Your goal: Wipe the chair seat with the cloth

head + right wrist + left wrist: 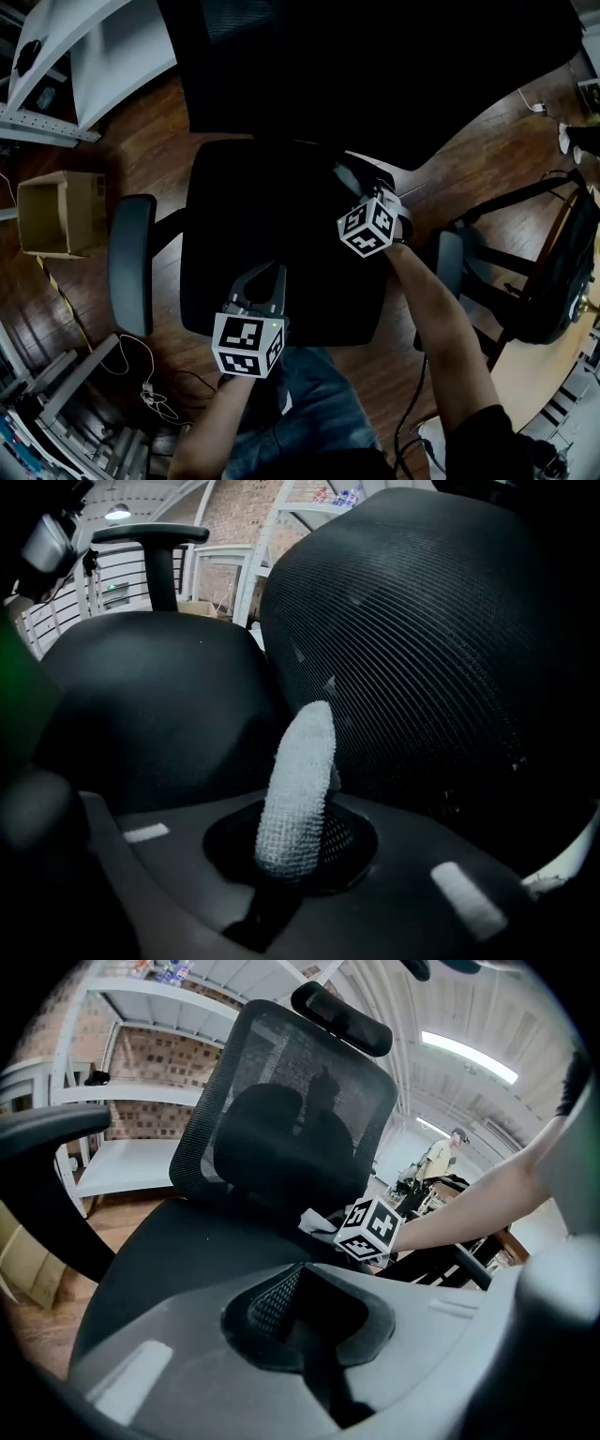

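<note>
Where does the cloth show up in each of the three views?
Head view: cannot be made out; too dark around the right gripper at the seat's rear.
Left gripper view: cloth, a white scrap at centre, just left of the right gripper's marker cube.
Right gripper view: cloth at centre, pinched between the jaws, sticking up.
Shared landmark: mesh backrest.

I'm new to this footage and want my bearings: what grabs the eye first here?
The black chair seat fills the middle of the head view. Against it the white cloth stands out, pinched in the right gripper at the seat's rear right, close to the mesh backrest. The left gripper, shut and empty, is over the seat's front edge.
</note>
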### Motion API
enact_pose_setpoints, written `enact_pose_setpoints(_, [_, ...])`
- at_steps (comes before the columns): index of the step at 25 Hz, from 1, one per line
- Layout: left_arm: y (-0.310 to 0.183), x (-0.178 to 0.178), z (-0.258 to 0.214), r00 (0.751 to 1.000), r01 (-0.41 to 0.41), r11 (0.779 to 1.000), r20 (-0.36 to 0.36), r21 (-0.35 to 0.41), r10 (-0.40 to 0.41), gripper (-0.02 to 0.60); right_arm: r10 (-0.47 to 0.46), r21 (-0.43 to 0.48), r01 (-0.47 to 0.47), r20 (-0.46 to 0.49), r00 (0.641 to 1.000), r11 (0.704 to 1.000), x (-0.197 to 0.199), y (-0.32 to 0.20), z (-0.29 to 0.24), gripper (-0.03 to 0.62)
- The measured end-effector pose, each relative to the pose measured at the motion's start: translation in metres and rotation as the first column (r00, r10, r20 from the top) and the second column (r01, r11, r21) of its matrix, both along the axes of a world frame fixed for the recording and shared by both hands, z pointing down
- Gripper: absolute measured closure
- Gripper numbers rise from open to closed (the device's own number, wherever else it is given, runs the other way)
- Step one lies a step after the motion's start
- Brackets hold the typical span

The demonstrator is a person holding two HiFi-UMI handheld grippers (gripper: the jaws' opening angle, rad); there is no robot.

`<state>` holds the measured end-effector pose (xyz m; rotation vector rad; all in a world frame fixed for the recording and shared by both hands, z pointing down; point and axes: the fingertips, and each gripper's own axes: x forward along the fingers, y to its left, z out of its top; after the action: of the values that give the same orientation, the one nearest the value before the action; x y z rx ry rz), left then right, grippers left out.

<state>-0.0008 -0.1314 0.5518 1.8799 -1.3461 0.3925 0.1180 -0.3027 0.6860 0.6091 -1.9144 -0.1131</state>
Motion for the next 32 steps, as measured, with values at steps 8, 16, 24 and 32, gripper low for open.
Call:
enact_pose_setpoints(8, [0.007,0.006,-0.004,1.000,-0.018,1.000,-0.006,0.017,0.018,0.583,-0.007,0.006,0.006,0.019,1.000,1.000,-0.004,0.029,-0.006,0.582])
enact_pose_setpoints(16, [0.040,0.023,-0.007,0.997,-0.075,0.997,-0.006,0.020,0.075,0.583,0.005,-0.006,-0.004,0.046,0.999,1.000,0.001,0.085,-0.017,0.582])
enact_pose_setpoints(24, [0.088,0.031,-0.012,0.994,-0.108,0.993,0.004,0.048,0.108,0.583,-0.012,0.005,0.012,0.069,0.998,1.000,0.001,0.154,-0.026,0.582])
enact_pose_setpoints(32, [0.133,0.030,-0.013,0.991,-0.130,0.990,0.031,0.050,0.129,0.583,-0.001,-0.006,0.002,0.116,0.993,1.000,0.000,0.241,-0.037,0.582])
